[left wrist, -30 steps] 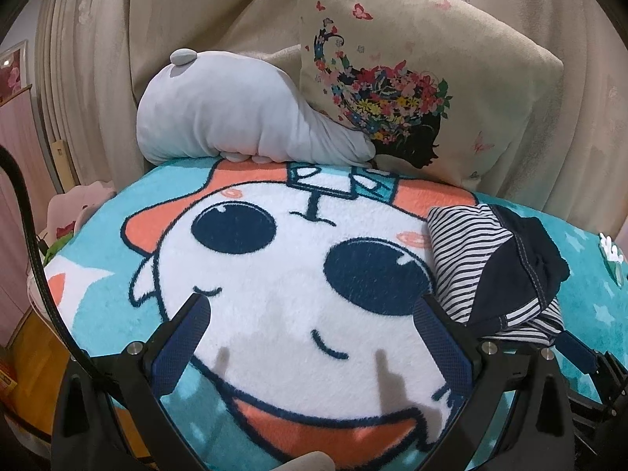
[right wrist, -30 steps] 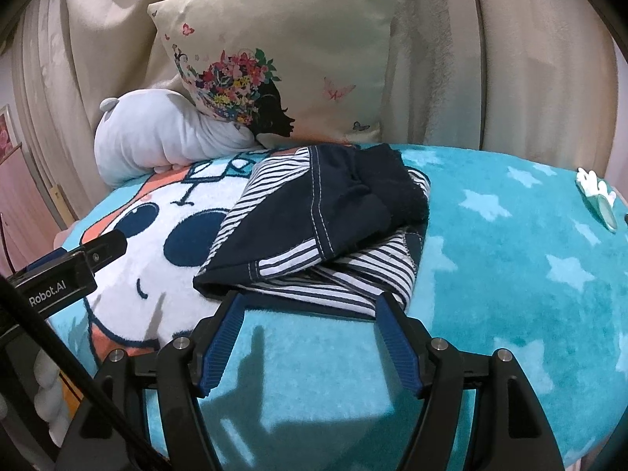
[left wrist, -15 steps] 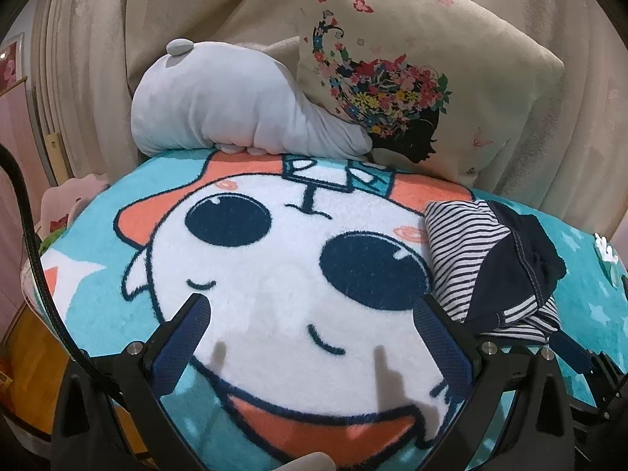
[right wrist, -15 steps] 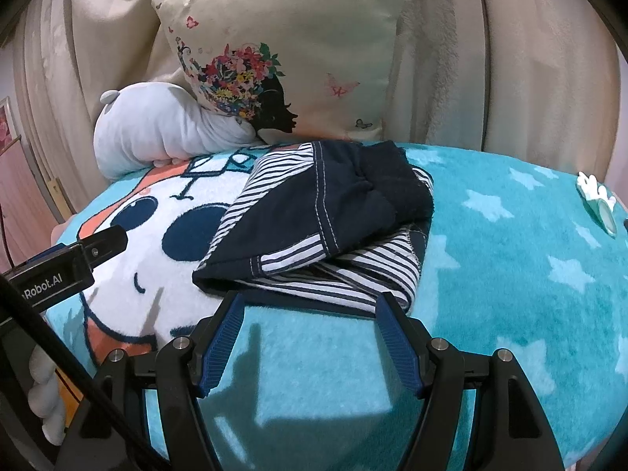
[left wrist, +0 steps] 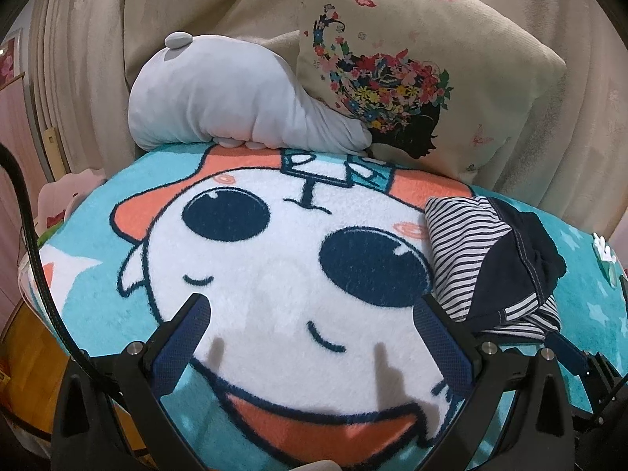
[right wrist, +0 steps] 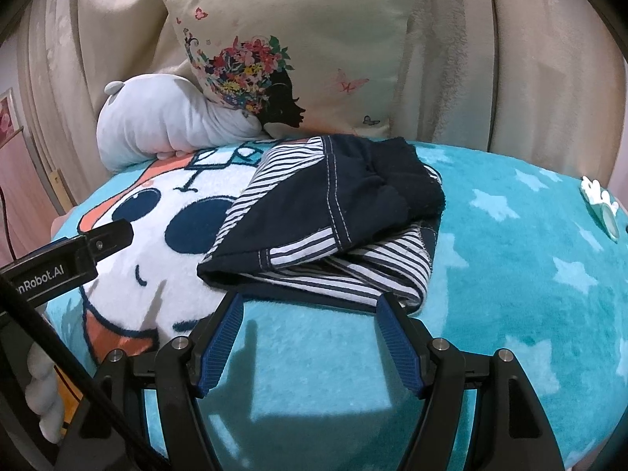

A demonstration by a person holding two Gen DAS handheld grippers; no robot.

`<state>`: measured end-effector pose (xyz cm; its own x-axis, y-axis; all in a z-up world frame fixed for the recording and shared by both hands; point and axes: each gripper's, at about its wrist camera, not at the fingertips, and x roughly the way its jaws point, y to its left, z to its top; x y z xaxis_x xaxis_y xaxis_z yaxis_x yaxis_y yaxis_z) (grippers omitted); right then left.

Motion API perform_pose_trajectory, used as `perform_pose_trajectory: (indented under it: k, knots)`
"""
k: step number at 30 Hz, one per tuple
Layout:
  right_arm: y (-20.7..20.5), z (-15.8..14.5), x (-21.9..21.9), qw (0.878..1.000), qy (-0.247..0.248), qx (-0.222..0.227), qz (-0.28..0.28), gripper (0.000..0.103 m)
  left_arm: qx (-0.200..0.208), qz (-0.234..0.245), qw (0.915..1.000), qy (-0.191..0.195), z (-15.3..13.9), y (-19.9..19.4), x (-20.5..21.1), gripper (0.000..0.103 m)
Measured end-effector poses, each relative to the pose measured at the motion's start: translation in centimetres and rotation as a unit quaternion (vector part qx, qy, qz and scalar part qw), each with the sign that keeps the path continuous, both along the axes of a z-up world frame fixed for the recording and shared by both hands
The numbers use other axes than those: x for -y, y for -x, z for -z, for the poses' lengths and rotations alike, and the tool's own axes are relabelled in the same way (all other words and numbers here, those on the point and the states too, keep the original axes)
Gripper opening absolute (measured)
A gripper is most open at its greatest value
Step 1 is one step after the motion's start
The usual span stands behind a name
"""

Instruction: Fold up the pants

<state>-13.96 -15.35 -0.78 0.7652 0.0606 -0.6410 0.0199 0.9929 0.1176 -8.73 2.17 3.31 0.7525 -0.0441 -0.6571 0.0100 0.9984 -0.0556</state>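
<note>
The pants (right wrist: 333, 219) are navy with navy-and-white stripes and lie folded in a compact bundle on the turquoise cartoon blanket (right wrist: 510, 274). They also show at the right of the left wrist view (left wrist: 494, 263). My right gripper (right wrist: 310, 302) is open and empty, just in front of the bundle's near edge. My left gripper (left wrist: 314, 310) is open and empty over the blanket's white cartoon face (left wrist: 274, 274), left of the pants. The left gripper's body also shows in the right wrist view (right wrist: 70, 259).
A floral cushion (left wrist: 412, 78) and a grey plush toy (left wrist: 235, 106) lean at the back against beige curtains (right wrist: 530, 59). A small white and teal object (right wrist: 600, 204) lies at the blanket's right edge. The blanket drops off at the left by a wooden surface (left wrist: 23, 349).
Both grippers have shifted slightly, so the pants and cushions sit a little differently in view. The pants have not moved. Both grippers stay open.
</note>
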Motion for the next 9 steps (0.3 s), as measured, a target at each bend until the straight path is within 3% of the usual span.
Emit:
perform_pose_trajectory:
  k: [9]
  knots:
    - [0.12, 0.12, -0.62, 1.0, 0.002, -0.001, -0.003, 0.075, -0.006, 0.01, 0.9999, 0.005, -0.07, 0.12, -0.1, 0.103]
